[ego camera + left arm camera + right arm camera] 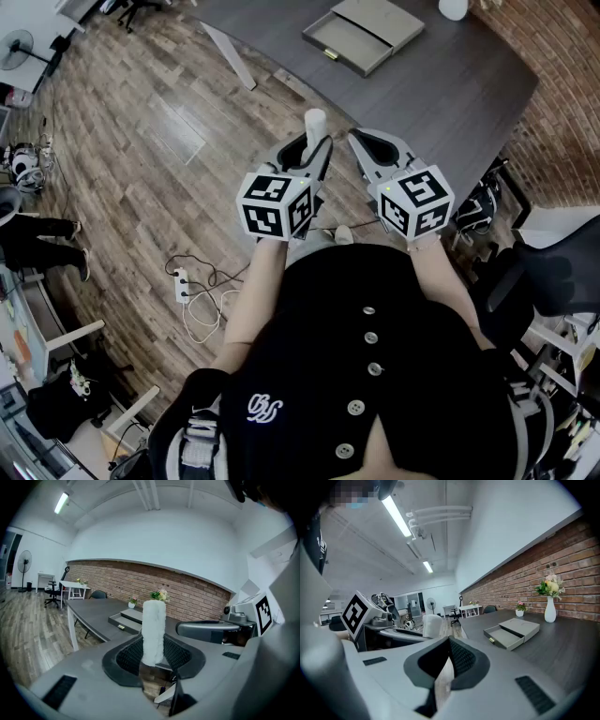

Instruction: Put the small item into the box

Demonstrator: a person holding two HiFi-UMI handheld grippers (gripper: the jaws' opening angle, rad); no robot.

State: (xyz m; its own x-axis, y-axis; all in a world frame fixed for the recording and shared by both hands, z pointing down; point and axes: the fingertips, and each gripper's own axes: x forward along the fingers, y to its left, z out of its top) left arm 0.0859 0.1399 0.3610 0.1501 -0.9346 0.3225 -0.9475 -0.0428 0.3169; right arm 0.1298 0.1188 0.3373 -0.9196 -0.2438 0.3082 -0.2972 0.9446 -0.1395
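we are clamping the upright white fuzzy cylinder (153, 630) in our left gripper (152, 657), well short of the open grey drawer box (380, 19) ahead; our right gripper (449, 648) is sitting closed, empty.

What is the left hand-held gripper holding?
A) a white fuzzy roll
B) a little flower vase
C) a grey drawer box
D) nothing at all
A: the left hand-held gripper has its jaws closed on the white fuzzy roll, which stands upright between them, while the grey drawer box lies open on the dark table ahead.
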